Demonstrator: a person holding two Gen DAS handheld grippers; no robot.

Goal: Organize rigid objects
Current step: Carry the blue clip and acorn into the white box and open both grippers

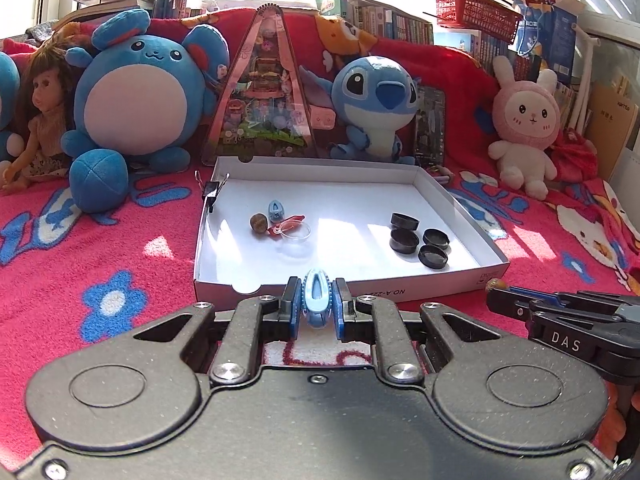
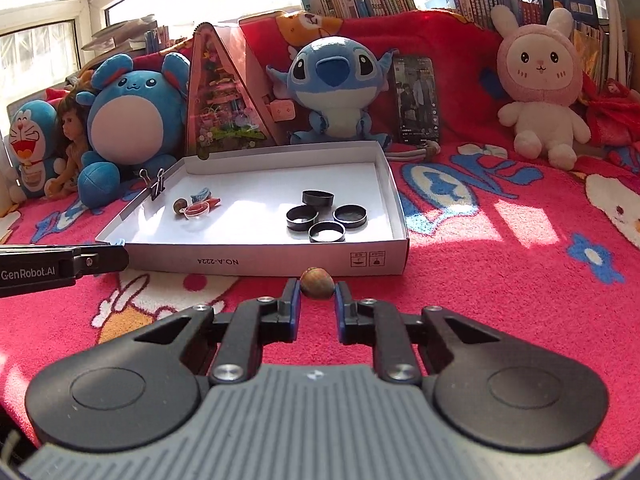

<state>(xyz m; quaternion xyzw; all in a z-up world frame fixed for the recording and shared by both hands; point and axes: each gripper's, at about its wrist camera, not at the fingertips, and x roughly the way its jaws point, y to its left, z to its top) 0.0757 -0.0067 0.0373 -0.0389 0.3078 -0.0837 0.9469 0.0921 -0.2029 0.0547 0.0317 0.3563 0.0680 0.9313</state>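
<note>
Both pickups look done; I'm in the carry-to-box step.

Left gripper [image 1: 316,300] is clamped on a blue clip [image 1: 317,298], held upright between the pads, just short of the near wall of the box [image 1: 400,294]. Right gripper [image 2: 317,300] is clenched on a brown nut [image 2: 317,283], pinched at the fingertips, also just in front of the box wall.

Inside the box: left group has a second blue clip [image 1: 276,210], a matching nut [image 1: 259,223], a red piece [image 1: 286,226] and a clear dish [image 1: 295,232], all close together. Right group is four black caps [image 1: 420,244], clustered. A binder clip [image 1: 212,192] sits on the left wall.

My read: sorting is by kind, so both held items belong with the left group.

Next move needs:
- lift both over the near wall, clear of the rim
- the left group is a tight spot; two grippers heading there could collide, so go one at a time
- set down beside the like item, not on the dish
- the nut is round and may roll on release, so let go low.
</note>
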